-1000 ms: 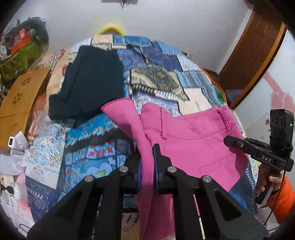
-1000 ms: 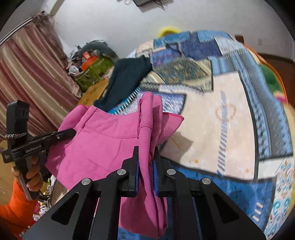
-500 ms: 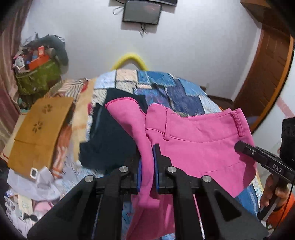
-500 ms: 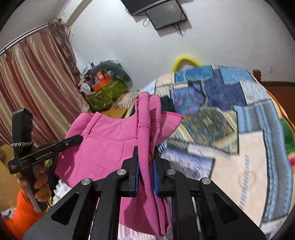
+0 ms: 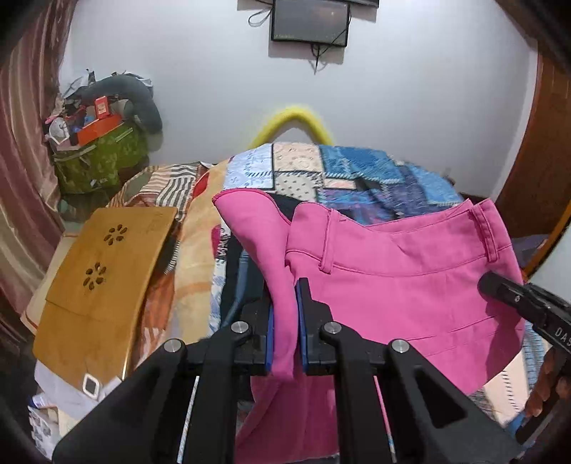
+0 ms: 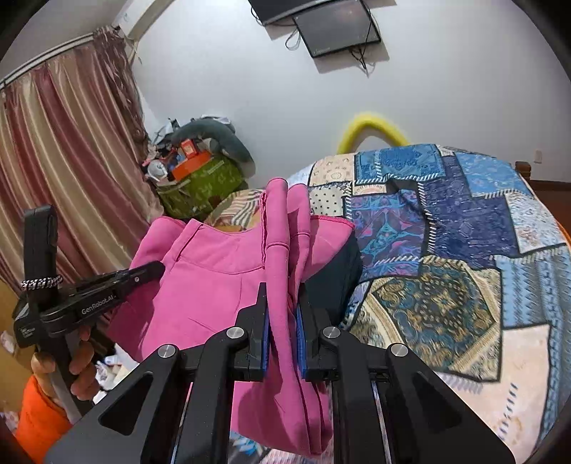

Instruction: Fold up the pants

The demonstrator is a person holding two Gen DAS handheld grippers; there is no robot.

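Left wrist view: left gripper (image 5: pixel 284 332) clamped on a fold of the pink pants (image 5: pixel 403 282), held up above the patchwork bed (image 5: pixel 357 171). Green bag (image 5: pixel 100 160) heaped with clutter by the wall. Brown board (image 5: pixel 103 282) at the bedside; dark garment (image 5: pixel 246 278) behind the pants.

Right wrist view: right gripper (image 6: pixel 282 342) pinching bunched pants (image 6: pixel 214 282); curtain (image 6: pixel 71 171) visible only here.

Home bedroom: quilted bed (image 6: pixel 464 221), curtains (image 6: pixel 71 150), wall TV (image 5: pixel 309 22).
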